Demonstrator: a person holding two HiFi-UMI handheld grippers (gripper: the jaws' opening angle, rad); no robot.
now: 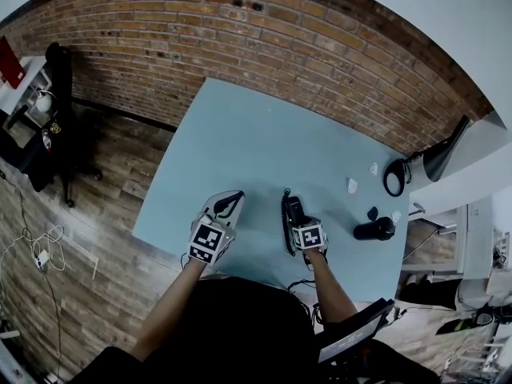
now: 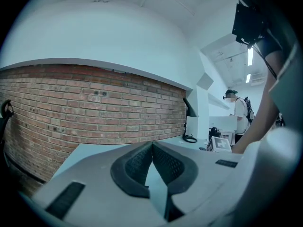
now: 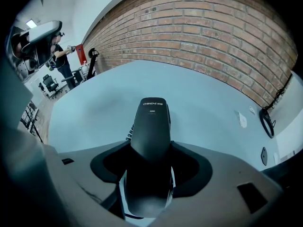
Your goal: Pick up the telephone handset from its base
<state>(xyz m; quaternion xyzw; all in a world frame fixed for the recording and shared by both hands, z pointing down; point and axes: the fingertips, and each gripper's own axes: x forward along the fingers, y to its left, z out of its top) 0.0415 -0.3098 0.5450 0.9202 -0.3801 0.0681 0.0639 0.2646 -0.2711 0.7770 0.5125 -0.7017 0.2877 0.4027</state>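
We'd call the handset (image 3: 151,126) light, rigid, slick: pinch its narrow middle. Right gripper (image 3: 150,157) spread around it, not clamped — left gripper (image 2: 152,167) pressed together, empty.

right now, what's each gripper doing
left gripper: closed, empty
right gripper: fingers around the phone handset, can't tell if gripping
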